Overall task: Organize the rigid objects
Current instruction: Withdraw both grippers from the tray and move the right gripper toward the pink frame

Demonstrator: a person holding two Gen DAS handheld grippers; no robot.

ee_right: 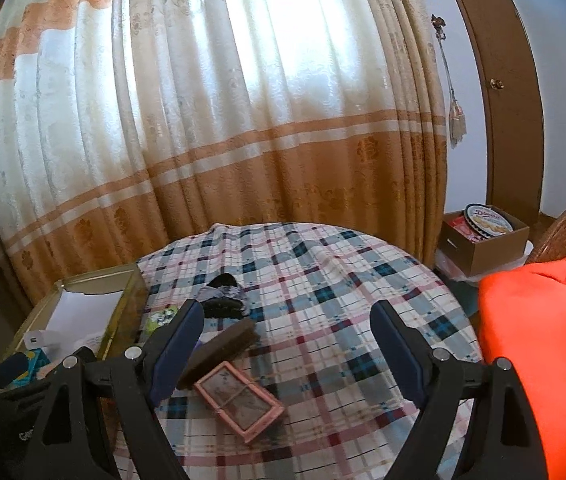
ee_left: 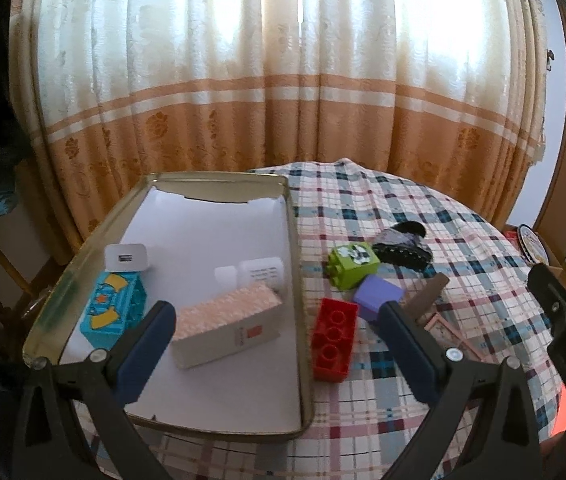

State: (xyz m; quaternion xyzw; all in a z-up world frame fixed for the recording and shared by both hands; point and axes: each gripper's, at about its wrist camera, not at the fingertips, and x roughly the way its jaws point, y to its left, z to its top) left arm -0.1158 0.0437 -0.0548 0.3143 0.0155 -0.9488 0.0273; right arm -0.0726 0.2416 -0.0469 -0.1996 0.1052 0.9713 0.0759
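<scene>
— Blocks first: which view has them?

— Only the left wrist view shows the red block [ee_left: 333, 342], the purple block [ee_left: 379, 297] and the green block [ee_left: 353, 266] whole, on the checked tablecloth [ee_left: 463, 248] just outside the tin tray [ee_left: 297, 264], along its right wall. The right wrist view catches just a sliver of the green one, but shows the pink frame [ee_right: 239, 400] and the brown brush [ee_right: 219, 350] clearly, near the table's front edge, the brush overlapping the frame's far corner.

— What's in the tray?

— A white paper lining, a white charger [ee_left: 127, 258] and a blue block [ee_left: 113, 312] by the left wall, a white box [ee_left: 229, 330] with a pink top in the middle, a small white bottle [ee_left: 257, 272] behind it.

— The grippers?

— The left gripper [ee_left: 277, 316] is spread wide, empty, one finger over the tray, the other over the purple block's near edge. The right gripper [ee_right: 287, 328] is spread wide too, grasping nothing; whether its left finger touches the brush, I cannot tell.
</scene>
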